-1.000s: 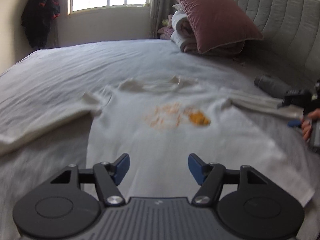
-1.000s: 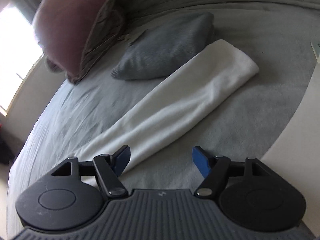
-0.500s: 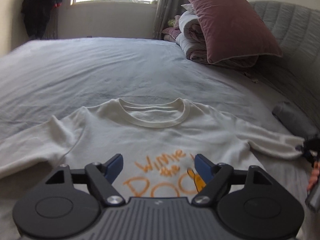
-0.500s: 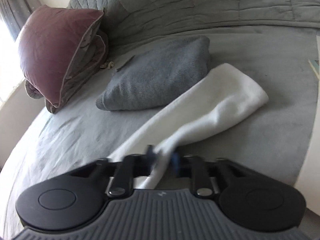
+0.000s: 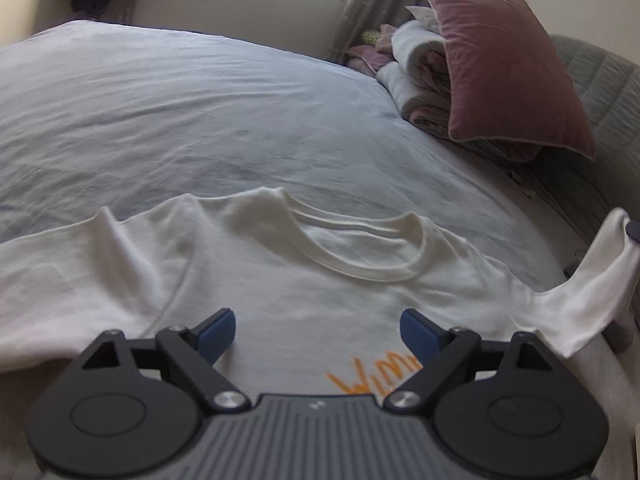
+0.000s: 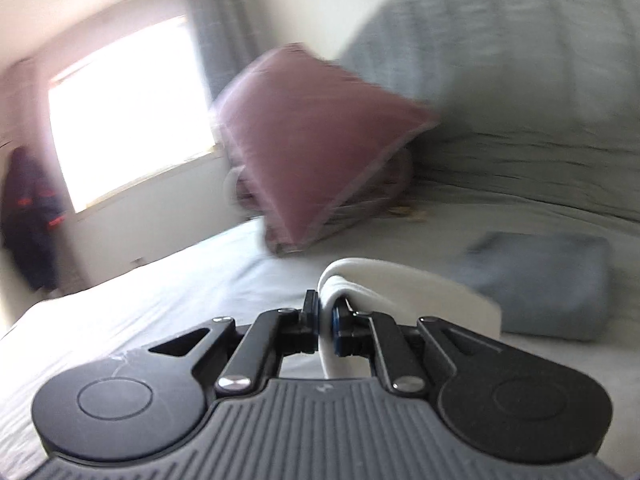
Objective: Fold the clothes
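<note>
Two hand-held grippers work over one garment. Nearest in the left wrist view, the left hand-held gripper (image 5: pixel 316 330) has its blue-padded jaws spread and still opening, with nothing between them; it hangs over the chest of a cream-white long-sleeved cotton T-shirt (image 5: pixel 280 280). That shirt lies face up on the pale grey bed sheet (image 5: pixel 180 112), its body mostly flat, its round ribbed collar on the far side and orange handwritten lettering (image 5: pixel 372 376) near the gripper, partly hidden by it. One sleeve runs out flat to the left. The other sleeve (image 5: pixel 592 288), on the right, is lifted off the bed, its end raised at the picture's right edge.

In the right wrist view, which is blurred, the right hand-held gripper (image 6: pixel 325 316) is pressed together on this cream sleeve (image 6: pixel 400 292), pinching the fabric, which loops up and over to the right.

Just beyond lies a folded grey-blue knitted garment (image 6: pixel 552 280) on the bed. Farther off, a dusty-pink velvet pillow (image 5: pixel 504 68) leans on a pile of folded bedding (image 5: pixel 416 72), against a grey quilted headboard (image 6: pixel 520 60).
</note>
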Tool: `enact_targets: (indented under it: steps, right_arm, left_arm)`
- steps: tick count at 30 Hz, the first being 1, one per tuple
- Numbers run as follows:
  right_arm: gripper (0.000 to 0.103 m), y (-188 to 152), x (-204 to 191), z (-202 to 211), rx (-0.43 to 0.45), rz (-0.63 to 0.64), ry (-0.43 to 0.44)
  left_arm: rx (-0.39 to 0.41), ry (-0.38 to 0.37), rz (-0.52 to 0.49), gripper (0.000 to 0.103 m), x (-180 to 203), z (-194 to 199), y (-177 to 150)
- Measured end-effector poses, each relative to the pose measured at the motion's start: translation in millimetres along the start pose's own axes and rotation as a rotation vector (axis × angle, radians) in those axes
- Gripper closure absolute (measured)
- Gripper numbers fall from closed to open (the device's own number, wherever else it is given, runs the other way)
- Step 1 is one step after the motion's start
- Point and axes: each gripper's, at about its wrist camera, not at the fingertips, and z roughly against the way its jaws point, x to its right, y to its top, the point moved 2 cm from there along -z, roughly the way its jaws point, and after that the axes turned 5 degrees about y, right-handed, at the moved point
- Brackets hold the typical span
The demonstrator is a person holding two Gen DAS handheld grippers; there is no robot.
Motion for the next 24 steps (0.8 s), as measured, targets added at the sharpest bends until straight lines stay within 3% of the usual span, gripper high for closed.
enact_targets:
  steps: [4, 6, 10, 14, 19, 21, 22, 23, 24]
  right_arm:
    - [0.093, -15, -44, -7, -0.049, 0.101, 0.103]
    - [0.093, -33, -63, -7, -0.087, 0.188, 0.143]
    - [0.093, -74, -93, -14, -0.211, 0.350, 0.231]
    - [0.093, -117, -105, -27, -0.351, 0.413, 0.302]
    - [0.084, -136, -106, -32, -0.446, 0.406, 0.351]
    - [0.065, -130, -101, -33, -0.459, 0.329, 0.391]
    - [0.047, -129, -99, -32, -0.469, 0.267, 0.412]
    - [0.040, -127, -98, -31, -0.480, 0.201, 0.433]
    - [0.039, -125, -96, -33, -0.485, 0.152, 0.437]
  left_arm:
    - [0.018, -0.064, 0.010, 0.012, -15, 5, -7]
    - [0.011, -0.153, 0.019, 0.012, -20, 9, -9]
    - [0.009, -0.295, 0.084, 0.012, -30, 14, -7]
    - [0.016, -0.367, 0.160, 0.012, -37, 10, -6]
    - [0.063, -0.285, 0.133, 0.012, -33, 13, -9]
    - [0.111, -0.236, 0.121, 0.012, -29, 14, -11]
    - [0.135, -0.212, 0.115, 0.012, -27, 15, -12]
    - [0.149, -0.192, 0.101, 0.011, -24, 15, -13]
    - [0.162, -0.174, 0.086, 0.011, -21, 14, -14]
